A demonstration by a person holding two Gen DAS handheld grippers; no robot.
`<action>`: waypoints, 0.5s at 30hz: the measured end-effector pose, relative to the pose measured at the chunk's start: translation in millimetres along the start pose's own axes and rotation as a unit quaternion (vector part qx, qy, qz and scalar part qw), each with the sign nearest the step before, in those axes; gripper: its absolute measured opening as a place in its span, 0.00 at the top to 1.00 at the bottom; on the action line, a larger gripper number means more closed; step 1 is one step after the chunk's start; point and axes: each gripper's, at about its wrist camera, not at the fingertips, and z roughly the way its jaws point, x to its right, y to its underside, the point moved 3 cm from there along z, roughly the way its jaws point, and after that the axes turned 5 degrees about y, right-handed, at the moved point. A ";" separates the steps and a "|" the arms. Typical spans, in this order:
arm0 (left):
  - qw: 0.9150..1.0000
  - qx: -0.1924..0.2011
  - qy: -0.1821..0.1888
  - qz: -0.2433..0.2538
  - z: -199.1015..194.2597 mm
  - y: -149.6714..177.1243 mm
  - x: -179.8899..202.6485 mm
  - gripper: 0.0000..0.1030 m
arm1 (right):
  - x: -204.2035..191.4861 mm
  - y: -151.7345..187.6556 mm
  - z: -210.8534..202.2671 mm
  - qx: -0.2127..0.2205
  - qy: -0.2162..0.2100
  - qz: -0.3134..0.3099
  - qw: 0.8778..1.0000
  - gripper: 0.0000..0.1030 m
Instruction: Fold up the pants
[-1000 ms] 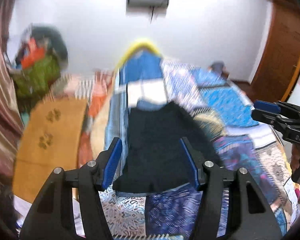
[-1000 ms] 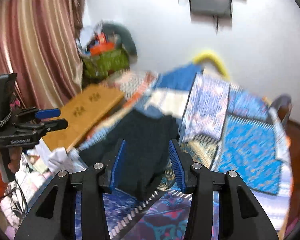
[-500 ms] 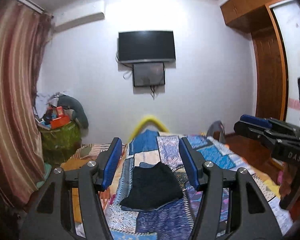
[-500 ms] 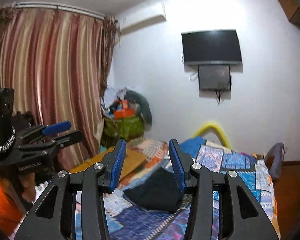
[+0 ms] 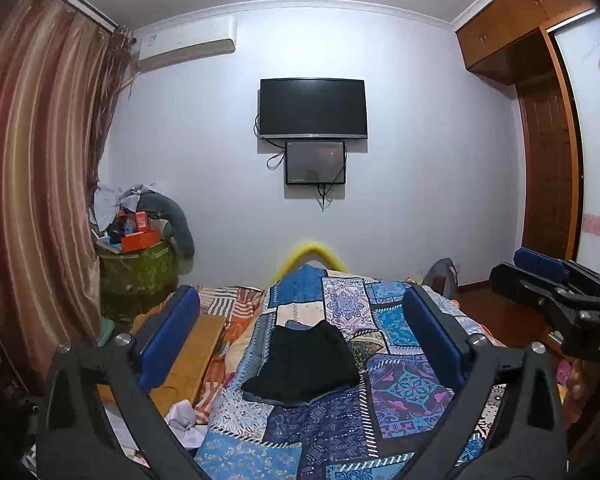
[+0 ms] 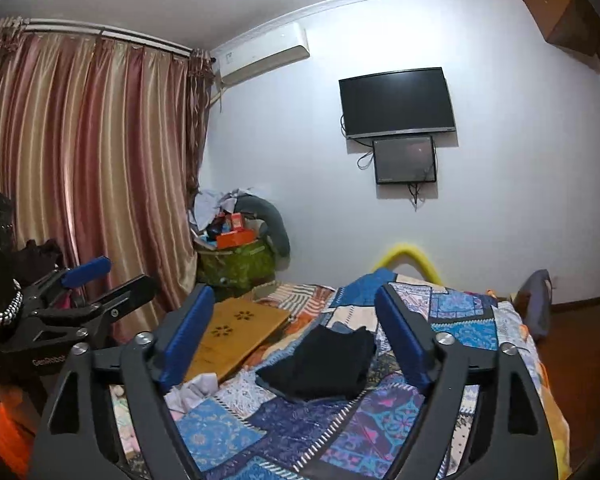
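Observation:
The black pants lie folded in a compact pile on the patchwork bedspread; they also show in the right wrist view. My left gripper is open and empty, held well back from and above the pants. My right gripper is open and empty, also held back above the bed. The right gripper shows at the right edge of the left wrist view, and the left gripper at the left edge of the right wrist view.
A wooden lap board lies on the bed left of the pants, with white cloth near it. A cluttered green basket stands by the striped curtain. A TV hangs on the far wall. A wardrobe stands at the right.
Both grippers have pulled back and tilted up from close over the pants, so the whole room now shows and the pants look small. Both stay open.

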 end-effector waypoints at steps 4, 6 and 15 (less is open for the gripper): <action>1.000 -0.006 -0.001 -0.009 -0.5 2.9 -1.0 0.01 | -1.2 1.6 -1.8 0.004 0.014 -0.001 1.000 0.00; 1.000 -0.005 -0.003 -0.008 -2.8 5.2 -0.7 0.01 | -1.5 3.7 -3.9 0.005 0.017 -0.002 1.000 0.00; 1.000 -0.010 0.004 -0.011 -2.2 9.7 -0.4 0.01 | 1.0 14.0 -7.9 -0.005 0.019 0.002 1.000 0.00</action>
